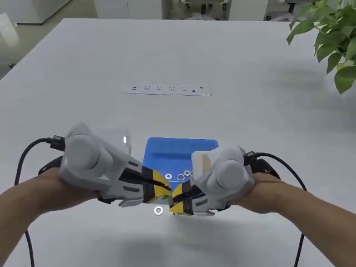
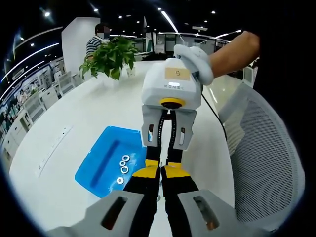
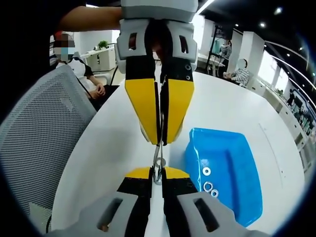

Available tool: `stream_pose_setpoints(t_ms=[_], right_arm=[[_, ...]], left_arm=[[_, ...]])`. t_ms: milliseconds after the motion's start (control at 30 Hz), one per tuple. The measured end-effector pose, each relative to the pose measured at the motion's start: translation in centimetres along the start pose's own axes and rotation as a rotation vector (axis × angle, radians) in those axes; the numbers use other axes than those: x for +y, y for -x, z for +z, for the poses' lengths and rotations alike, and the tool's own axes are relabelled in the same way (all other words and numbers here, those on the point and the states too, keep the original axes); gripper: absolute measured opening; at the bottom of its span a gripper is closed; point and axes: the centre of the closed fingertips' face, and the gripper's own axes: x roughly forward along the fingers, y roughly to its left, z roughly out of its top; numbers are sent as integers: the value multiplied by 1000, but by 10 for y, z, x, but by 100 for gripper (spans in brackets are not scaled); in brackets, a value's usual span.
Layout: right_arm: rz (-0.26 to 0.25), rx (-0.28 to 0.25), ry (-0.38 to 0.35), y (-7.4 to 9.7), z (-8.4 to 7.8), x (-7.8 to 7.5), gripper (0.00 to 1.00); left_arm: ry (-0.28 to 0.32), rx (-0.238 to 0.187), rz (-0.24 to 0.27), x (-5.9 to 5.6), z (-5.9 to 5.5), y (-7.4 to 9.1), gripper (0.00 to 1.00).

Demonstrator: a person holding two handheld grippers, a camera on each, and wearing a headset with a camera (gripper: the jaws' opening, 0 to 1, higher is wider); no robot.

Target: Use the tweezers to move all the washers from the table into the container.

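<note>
Beyond the container (image 1: 179, 148), power strip (image 1: 167, 89), plant (image 1: 332, 34).

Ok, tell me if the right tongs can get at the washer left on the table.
Probably not yet: the right tongs and left tongs meet tip to tip, both seemingly shut on the tweezers, close by the washer on the table.

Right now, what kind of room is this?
Probably an open office or lab: a grey mesh office chair, a green leafy potted plant, a white power strip on the big white table.
</note>
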Motion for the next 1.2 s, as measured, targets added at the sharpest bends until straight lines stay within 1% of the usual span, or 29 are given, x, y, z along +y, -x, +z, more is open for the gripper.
stream_pose_setpoints(t_ms=[267, 433, 633, 767, 800, 867, 933, 1000, 1033, 1100, 1133, 1167, 1200], right_arm=[[-5, -9, -21, 1, -1, 0, 8], [-11, -14, -24, 5, 2, -1, 8], [-18, -22, -21, 11, 6, -3, 8], [-20, -24, -13, 14, 9, -4, 8], [-19, -26, -13, 15, 10, -4, 8], [-21, -30, -11, 18, 12, -5, 8], [-21, -32, -9, 20, 15, -6, 8], [-22, -34, -6, 23, 17, -7, 8], [-23, -35, -3, 25, 19, -8, 8], [-26, -38, 1, 28, 21, -9, 8], [-28, -40, 2, 29, 22, -10, 8], [-30, -42, 1, 30, 23, -11, 8], [-32, -44, 0, 31, 24, -12, 8]], left_arm=[[5, 0, 8, 0, 0, 0, 6], [23, -17, 17, 1, 3, 2, 8], [48, -49, 45, 3, 5, 8, 19], [77, -68, 67, 5, 3, 13, 29], [78, -70, 68, 4, 4, 14, 30], [98, -85, 75, 2, 5, 17, 34], [112, -94, 84, 0, 6, 18, 42], [122, -102, 94, -1, 6, 20, 48], [133, -114, 103, -1, 7, 21, 50], [146, -119, 113, -2, 6, 23, 55], [149, -116, 118, -2, 5, 23, 58], [156, -102, 130, -2, 2, 24, 60], [155, -101, 134, -2, 1, 24, 61]])
